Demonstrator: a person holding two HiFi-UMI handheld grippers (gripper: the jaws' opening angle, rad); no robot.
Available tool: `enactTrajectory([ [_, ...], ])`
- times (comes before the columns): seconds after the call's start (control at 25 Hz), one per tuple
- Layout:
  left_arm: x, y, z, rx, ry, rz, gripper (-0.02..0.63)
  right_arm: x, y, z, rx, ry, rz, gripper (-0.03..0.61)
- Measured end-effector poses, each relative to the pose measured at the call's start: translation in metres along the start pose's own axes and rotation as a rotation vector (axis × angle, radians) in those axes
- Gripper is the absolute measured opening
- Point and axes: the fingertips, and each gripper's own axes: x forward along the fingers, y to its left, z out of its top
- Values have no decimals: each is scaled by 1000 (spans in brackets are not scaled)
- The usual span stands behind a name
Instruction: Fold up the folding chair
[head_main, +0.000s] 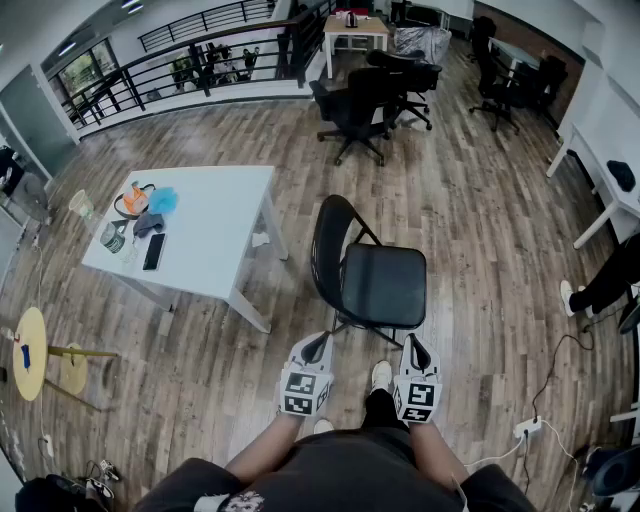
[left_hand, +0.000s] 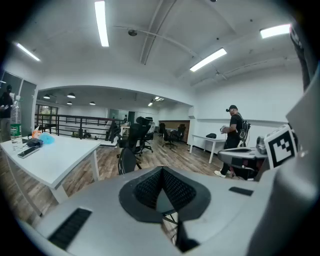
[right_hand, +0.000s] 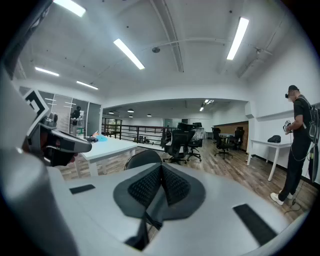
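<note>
A black folding chair stands unfolded on the wood floor, its seat facing me and its round backrest at the left. My left gripper hovers just short of the seat's front edge, shut and empty. My right gripper is beside it, also shut with nothing in it. In the left gripper view the chair's backrest shows beyond the left gripper, whose pads meet. In the right gripper view the backrest rises just over the closed right gripper.
A white table with a phone, a bottle and small items stands left of the chair. Black office chairs sit farther back near a railing. A person stands at the right by white desks. Cables and a power strip lie at lower right.
</note>
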Motion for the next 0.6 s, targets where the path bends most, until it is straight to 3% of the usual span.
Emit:
enactTrajectory([
  [0.48,147,35,17,26,87,83,5,139,-81,-37,75,90,68,14],
  [0.6,180,37,16,-6,104,89,5,168,-101,-49,80,122,100,14],
])
